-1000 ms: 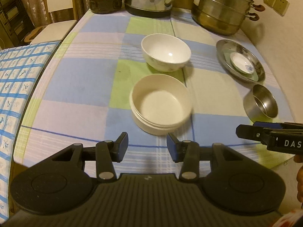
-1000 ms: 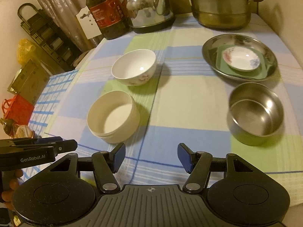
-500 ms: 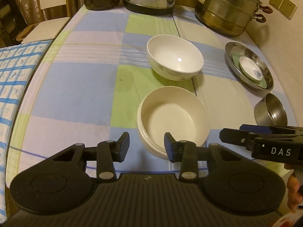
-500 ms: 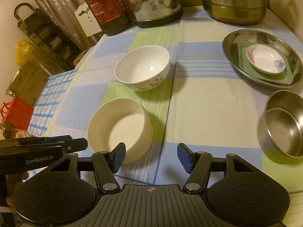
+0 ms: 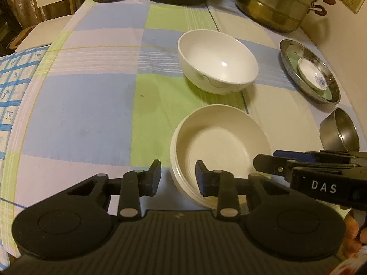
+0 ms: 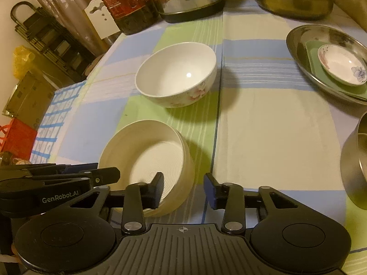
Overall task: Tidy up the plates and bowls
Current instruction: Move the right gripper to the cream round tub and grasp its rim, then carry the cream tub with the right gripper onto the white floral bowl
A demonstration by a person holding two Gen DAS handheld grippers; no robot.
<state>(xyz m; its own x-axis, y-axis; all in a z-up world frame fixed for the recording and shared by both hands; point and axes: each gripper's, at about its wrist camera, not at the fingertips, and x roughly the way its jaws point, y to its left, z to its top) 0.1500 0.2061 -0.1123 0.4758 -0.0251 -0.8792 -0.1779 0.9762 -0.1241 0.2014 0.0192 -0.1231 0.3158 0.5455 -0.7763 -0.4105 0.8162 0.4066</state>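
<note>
Both grippers closer to cream bowl point(image 5: 220, 146) than before. Left gripper point(image 5: 177, 178) open, straddling its near-left rim; right gripper point(image 6: 184, 189) open, straddling near-right rim. Nothing gripped. White bowl point(image 6: 176, 75) just beyond, on checked tablecloth point(image 5: 91, 105).

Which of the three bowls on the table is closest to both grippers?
The cream ribbed bowl: the left gripper and right gripper each straddle its rim. The white floral bowl sits behind it; the steel bowl is off to the right.
</note>
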